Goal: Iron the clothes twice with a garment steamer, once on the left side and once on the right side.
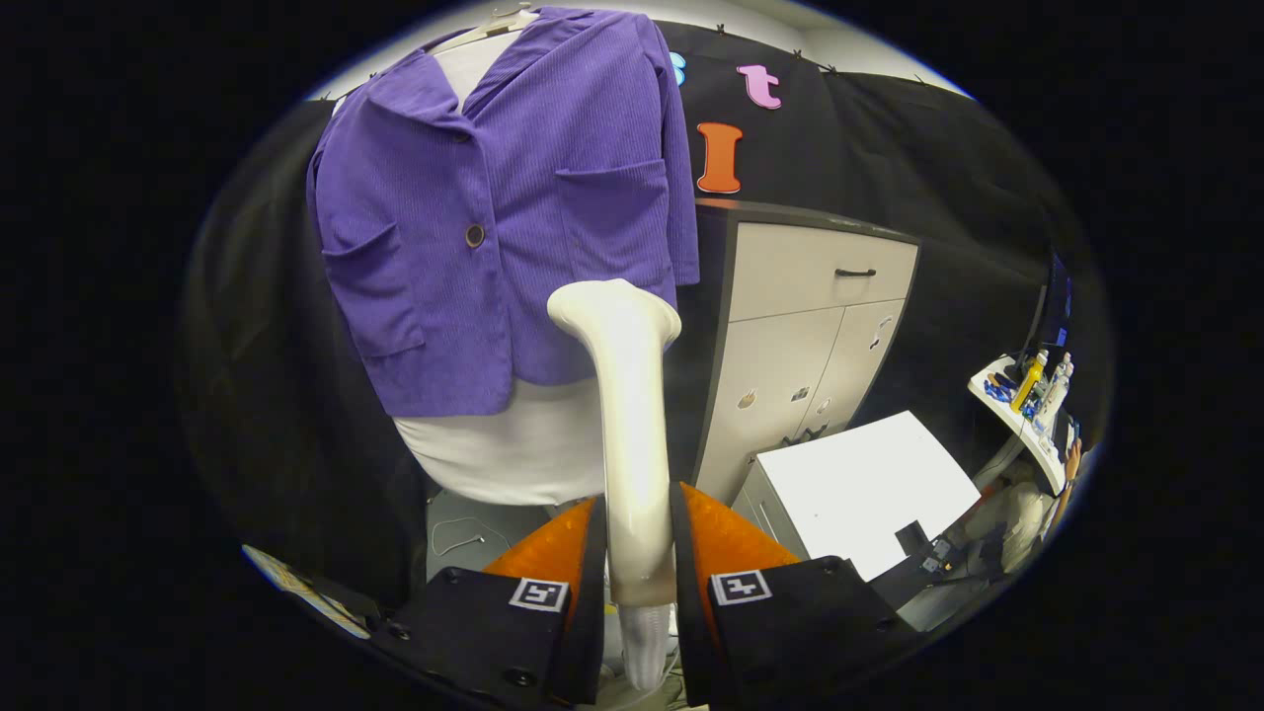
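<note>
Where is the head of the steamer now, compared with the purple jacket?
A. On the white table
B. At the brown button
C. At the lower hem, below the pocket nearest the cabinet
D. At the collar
C: the gripper is shut on the steamer, whose head lies over the jacket at its lower hem, below that pocket.
</note>
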Action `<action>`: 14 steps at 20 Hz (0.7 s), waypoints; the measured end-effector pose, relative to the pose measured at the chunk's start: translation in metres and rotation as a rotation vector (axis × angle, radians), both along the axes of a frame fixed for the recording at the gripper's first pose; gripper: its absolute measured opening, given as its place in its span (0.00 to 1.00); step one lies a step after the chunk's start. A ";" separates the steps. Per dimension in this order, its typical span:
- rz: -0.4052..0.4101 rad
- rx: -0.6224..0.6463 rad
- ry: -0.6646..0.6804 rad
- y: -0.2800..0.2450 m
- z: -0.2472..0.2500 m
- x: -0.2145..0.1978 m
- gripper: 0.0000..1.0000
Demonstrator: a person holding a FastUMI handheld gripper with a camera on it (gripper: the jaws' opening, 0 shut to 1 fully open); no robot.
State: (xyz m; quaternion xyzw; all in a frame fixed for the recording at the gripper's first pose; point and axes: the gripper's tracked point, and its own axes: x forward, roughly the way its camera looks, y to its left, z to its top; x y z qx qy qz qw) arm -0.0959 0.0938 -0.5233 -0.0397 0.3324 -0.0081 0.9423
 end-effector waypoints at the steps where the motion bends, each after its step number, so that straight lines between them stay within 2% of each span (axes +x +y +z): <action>1: -0.008 0.005 -0.017 0.000 0.013 0.003 0.39; 5: -0.003 -0.020 -0.118 -0.002 0.071 0.021 0.39; 14: 0.063 -0.046 -0.347 0.036 0.201 0.070 0.39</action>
